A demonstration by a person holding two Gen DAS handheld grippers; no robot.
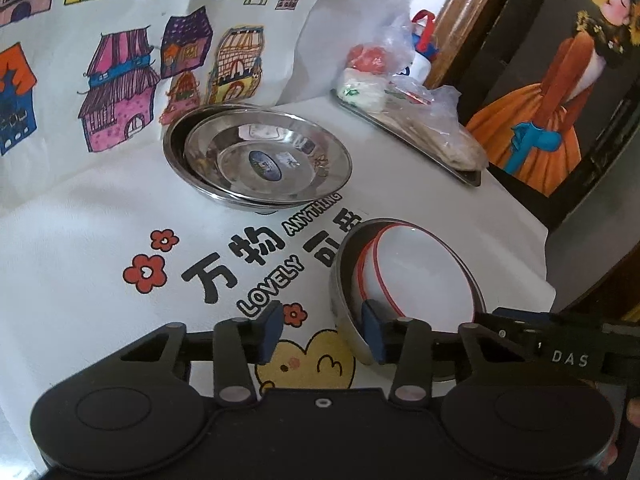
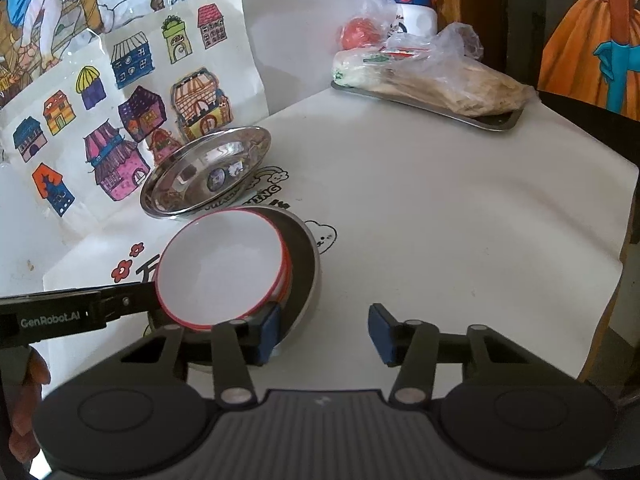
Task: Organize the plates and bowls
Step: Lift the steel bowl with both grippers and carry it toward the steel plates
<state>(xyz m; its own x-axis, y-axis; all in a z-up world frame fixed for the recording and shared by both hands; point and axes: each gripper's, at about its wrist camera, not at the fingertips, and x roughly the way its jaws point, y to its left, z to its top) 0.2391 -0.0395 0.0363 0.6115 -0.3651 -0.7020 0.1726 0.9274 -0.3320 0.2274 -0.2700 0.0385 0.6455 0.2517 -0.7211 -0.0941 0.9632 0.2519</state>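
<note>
Bowls (image 1: pixel 416 276), nested, rigid, slippery: I grip the steel rim, three and nine o'clock. Both jaws part-open, straddling the rim, unclamped.

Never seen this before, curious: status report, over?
Left claw, right claw open, straddling steel bowl rim. White bowls nested inside. Plates stacked behind. Nothing blocking.

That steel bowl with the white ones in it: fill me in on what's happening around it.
A person holds a tool in each hand at the steel bowl, which holds red-rimmed white bowls tilted inside it. The left tool has one finger inside the bowl's rim and one outside; the right tool straddles the opposite rim. Neither visibly clamps the wall yet. Behind, the stacked steel plates sit on the tablecloth.
</note>
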